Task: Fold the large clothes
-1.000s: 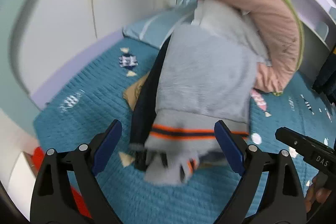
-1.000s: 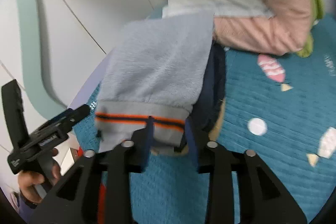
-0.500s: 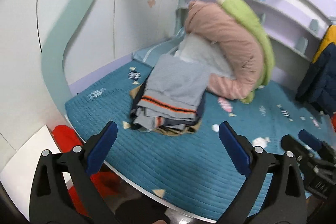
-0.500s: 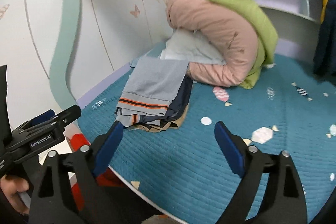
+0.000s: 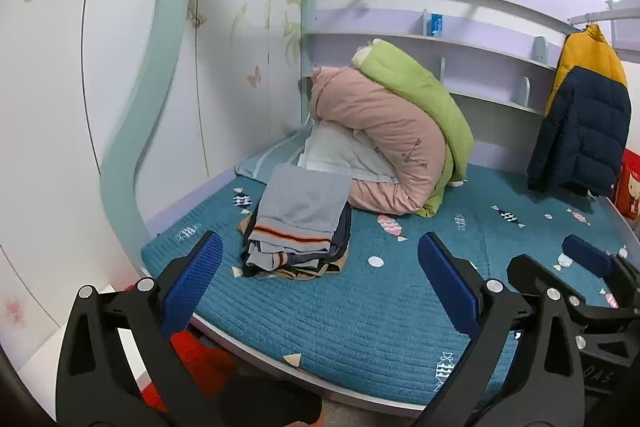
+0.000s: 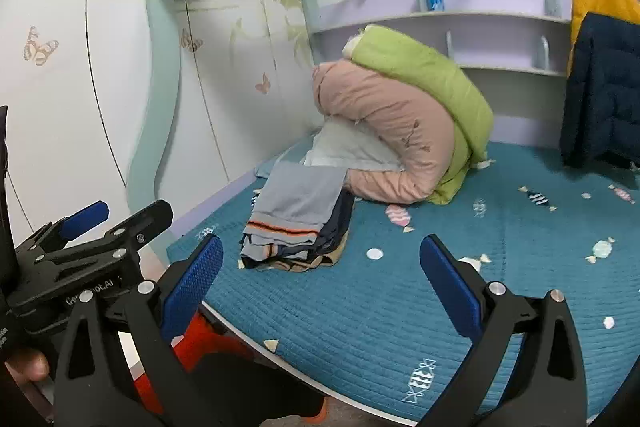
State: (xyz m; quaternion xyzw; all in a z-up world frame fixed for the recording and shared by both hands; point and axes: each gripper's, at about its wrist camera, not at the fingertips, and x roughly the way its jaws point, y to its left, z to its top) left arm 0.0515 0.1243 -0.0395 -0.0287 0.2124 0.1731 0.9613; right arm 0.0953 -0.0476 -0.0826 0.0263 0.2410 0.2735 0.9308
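Both the left claw [image 5: 316, 275] and right claw [image 6: 320, 277] hang spread wide and empty over the bed [image 5: 360, 311] edge, while the folded clothes stack [image 5: 298, 223] beyond, against the rolled duvet [image 5: 384, 147], looks soft, floppy and light, so I'd pinch a layered hem edge.

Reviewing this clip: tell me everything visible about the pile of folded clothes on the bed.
The pile of folded clothes sits on the teal quilted mattress near its left edge. On top lies a soft-looking grey garment, folded flat, with an orange-and-dark striped band at its front edge. Dark navy layers and a tan piece show underneath. Its far end reaches the pale folded fabric under the pink duvet. Both tongs are open and clear of it.
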